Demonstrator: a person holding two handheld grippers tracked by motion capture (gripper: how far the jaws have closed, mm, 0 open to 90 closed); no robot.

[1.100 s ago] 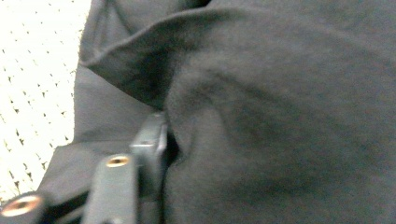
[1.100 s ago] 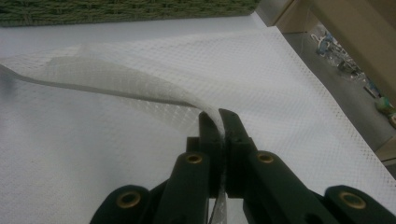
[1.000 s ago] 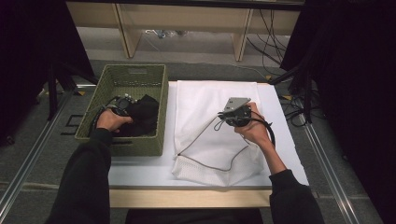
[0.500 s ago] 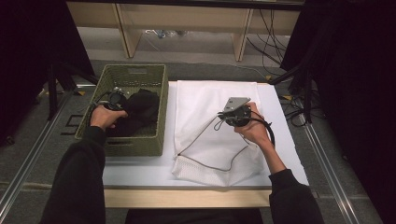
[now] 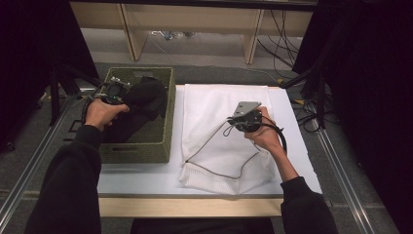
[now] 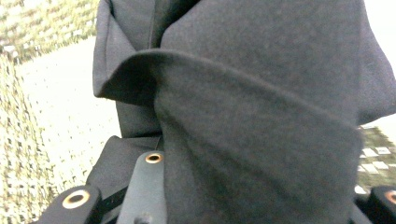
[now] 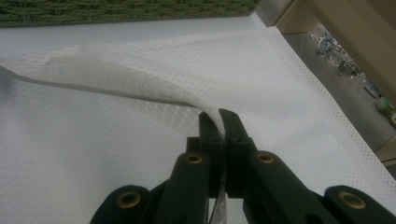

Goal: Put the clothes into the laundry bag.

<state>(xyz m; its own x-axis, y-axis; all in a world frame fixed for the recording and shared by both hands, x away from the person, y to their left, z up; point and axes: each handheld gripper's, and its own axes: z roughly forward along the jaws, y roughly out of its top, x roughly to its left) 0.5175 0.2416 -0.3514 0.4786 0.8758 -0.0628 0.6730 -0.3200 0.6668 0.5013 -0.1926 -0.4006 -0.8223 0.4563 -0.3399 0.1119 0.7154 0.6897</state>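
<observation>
Two tongs clamped: left (image 5: 116, 92) on black cloth (image 5: 141, 97), right (image 7: 219, 122) on white mesh bag (image 5: 219, 112); white tabletop (image 5: 141, 173).

The person wears black long sleeves (image 5: 73, 180). The left gripper (image 5: 113, 92) and right gripper (image 5: 243, 117) are black; brass-coloured rivets sit just behind the flat black fingers (image 7: 210, 130). A grey plate tops the right one, trailing a black cable.

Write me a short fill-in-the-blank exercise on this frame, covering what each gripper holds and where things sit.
1. The left gripper is shut on a ____ garment.
2. That garment hangs over the green ____.
3. The right gripper pinches the edge of the white ____ bag.

Missing words: black; basket; mesh
</observation>
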